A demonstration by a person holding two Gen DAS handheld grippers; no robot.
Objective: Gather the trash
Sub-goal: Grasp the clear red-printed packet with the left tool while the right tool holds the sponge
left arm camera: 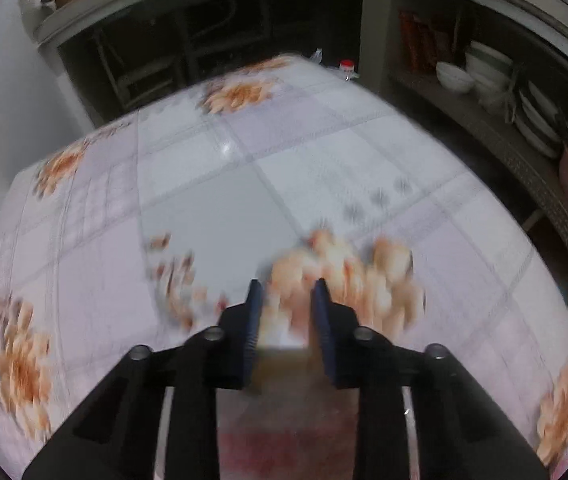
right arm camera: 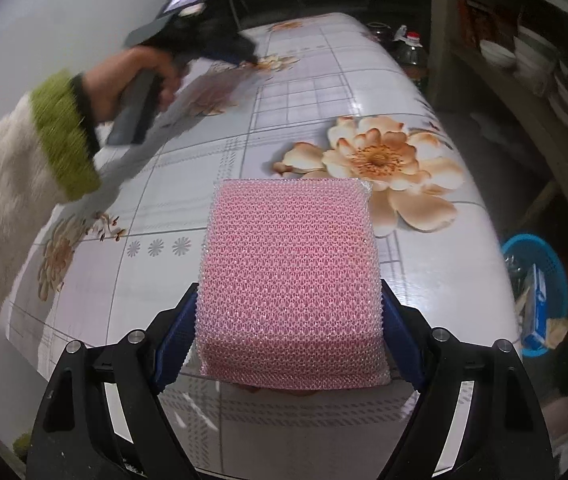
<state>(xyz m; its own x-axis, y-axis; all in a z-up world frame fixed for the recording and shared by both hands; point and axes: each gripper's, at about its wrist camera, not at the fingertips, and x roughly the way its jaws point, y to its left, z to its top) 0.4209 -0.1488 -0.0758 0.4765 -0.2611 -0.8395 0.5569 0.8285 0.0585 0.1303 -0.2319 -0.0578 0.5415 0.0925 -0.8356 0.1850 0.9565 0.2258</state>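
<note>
In the right wrist view my right gripper (right arm camera: 287, 288) is shut on a pink mesh sponge (right arm camera: 291, 264), its blue pads against the sponge's two sides, above the flowered tablecloth (right arm camera: 323, 92). A hand in a white sleeve with a green cuff (right arm camera: 64, 136) holds my left gripper (right arm camera: 254, 60) tip-down on the cloth at the far left. In the blurred left wrist view the left gripper (left arm camera: 284, 292) has its jaws narrow. A small brownish scrap (left arm camera: 282, 360) sits between the pads; what it is I cannot make out.
A blue basket (right arm camera: 551, 264) holding packaging stands on the floor right of the table. Shelves with white bowls and plates (left arm camera: 483, 72) line the right side. Bottles (right arm camera: 407, 48) stand at the table's far end. A wall runs along the left.
</note>
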